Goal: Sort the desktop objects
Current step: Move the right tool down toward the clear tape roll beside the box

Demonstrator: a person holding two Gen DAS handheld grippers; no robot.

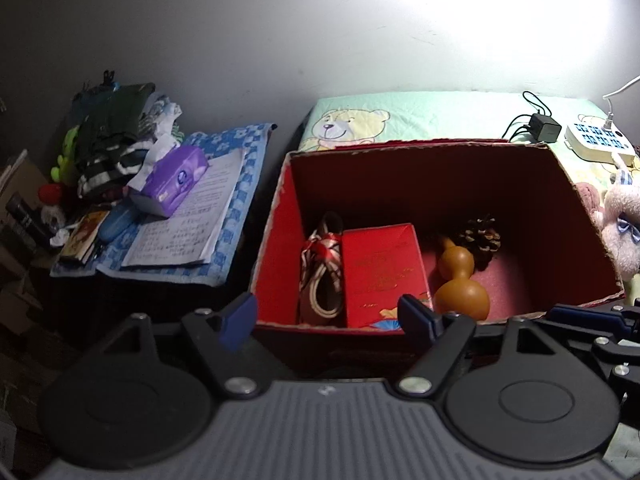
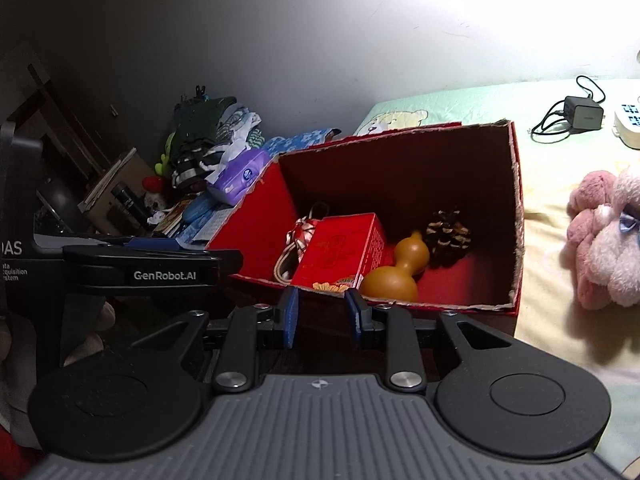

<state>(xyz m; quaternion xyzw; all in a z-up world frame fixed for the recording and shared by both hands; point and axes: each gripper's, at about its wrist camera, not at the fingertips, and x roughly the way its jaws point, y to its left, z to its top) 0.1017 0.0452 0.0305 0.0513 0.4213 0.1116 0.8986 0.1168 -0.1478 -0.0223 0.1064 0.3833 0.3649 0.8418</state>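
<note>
From the left wrist camera, the left gripper (image 1: 328, 316) is seen with its blue-padded fingers spread wide apart and nothing between them, held at the near rim of the open red cardboard box (image 1: 276, 216). On the box floor, a coiled white cable tied with a red-and-white ribbon (image 1: 322, 270) lies against the left wall, a small red printed carton (image 1: 382, 272) is set just beside it, a tan bottle gourd (image 1: 460, 280) lies to the carton's right, and a brown pine cone (image 1: 482, 236) is placed behind the gourd. A pink plush toy (image 1: 622, 228) rests on the bedsheet past the box's right wall.

From the right wrist camera, the right gripper (image 2: 322, 318) is seen with a narrower gap between its fingers, also empty, at the near edge of the box (image 2: 256, 208). The carton (image 2: 340, 248), gourd (image 2: 396, 274) and pine cone (image 2: 446, 236) are seen inside.
</note>
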